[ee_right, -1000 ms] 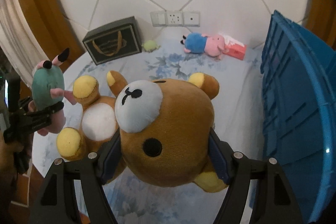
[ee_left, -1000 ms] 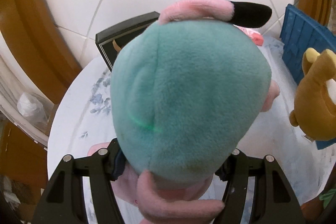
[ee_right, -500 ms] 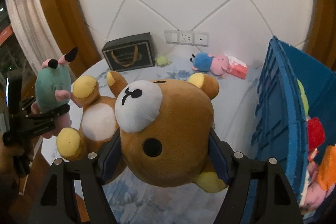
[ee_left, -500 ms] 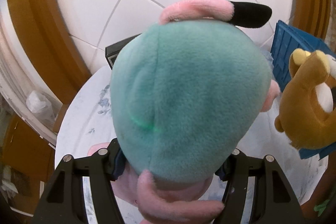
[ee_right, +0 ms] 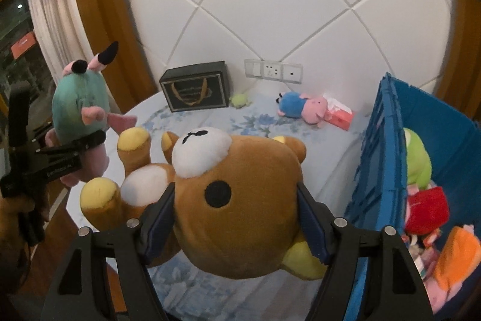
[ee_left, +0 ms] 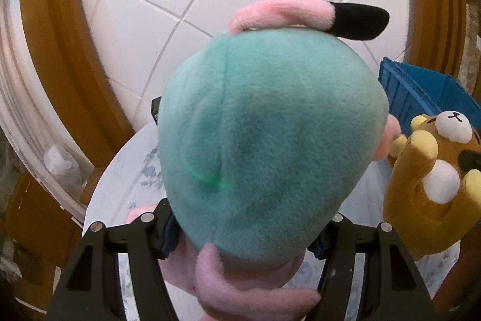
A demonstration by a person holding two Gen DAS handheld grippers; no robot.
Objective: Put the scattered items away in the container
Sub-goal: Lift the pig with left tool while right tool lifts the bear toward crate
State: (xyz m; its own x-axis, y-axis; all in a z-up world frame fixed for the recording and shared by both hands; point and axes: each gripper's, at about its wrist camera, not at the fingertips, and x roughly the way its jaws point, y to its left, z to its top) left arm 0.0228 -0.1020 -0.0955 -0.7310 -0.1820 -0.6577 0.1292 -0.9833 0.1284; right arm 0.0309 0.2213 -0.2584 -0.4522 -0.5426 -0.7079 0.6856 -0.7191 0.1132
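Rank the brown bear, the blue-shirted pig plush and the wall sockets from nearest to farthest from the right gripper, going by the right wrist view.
1. Brown bear: clamped between the right gripper fingers.
2. Pig plush: lying on the floral table, far side, ahead and slightly right.
3. Wall sockets: on the wall behind the table, above the pig.

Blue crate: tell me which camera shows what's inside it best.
Right wrist. The blue crate stands at right with its open top in view, showing a green plush, a red toy and an orange one. Left wrist catches only the crate's far corner, contents hidden.
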